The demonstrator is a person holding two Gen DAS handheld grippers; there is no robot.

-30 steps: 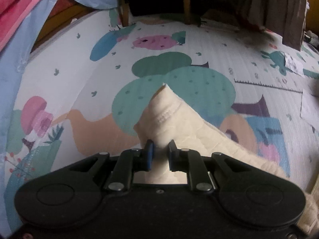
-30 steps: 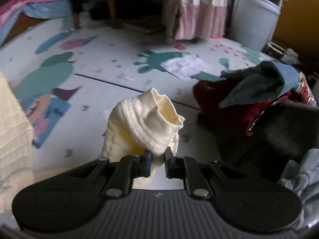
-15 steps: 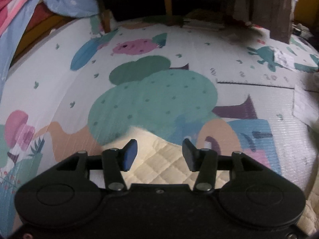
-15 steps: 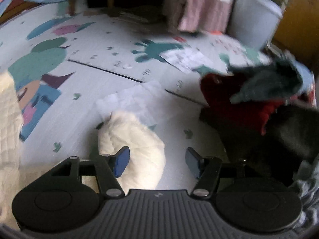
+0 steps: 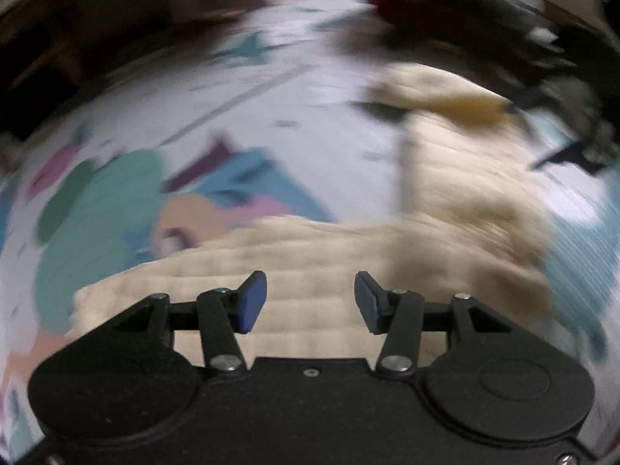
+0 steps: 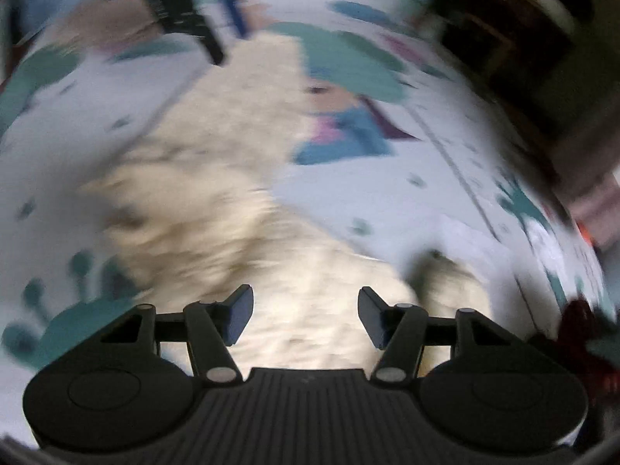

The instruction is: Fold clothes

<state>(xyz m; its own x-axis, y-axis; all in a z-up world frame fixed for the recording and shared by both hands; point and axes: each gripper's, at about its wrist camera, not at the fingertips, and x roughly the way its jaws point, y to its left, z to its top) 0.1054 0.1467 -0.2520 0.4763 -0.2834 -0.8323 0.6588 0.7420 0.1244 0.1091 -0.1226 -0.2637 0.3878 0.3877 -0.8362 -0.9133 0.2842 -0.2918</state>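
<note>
A cream quilted garment (image 5: 341,263) lies spread on the patterned play mat (image 5: 116,209); it also shows in the right wrist view (image 6: 240,201). Both views are blurred by motion. My left gripper (image 5: 310,302) is open and empty just above the garment's near part. My right gripper (image 6: 306,316) is open and empty over the garment's other end. The other gripper shows as a dark blurred shape at the far edge of each view (image 5: 565,155) (image 6: 186,11).
A pile of dark and red clothes (image 5: 445,7) lies beyond the garment in the left wrist view; a red piece (image 6: 581,321) shows at the right edge of the right wrist view. Dark furniture (image 6: 503,38) stands past the mat.
Both grippers let go of the cream garment, which dropped flat on the mat. Since then both have swung round fast and now look across the garment towards each other.
</note>
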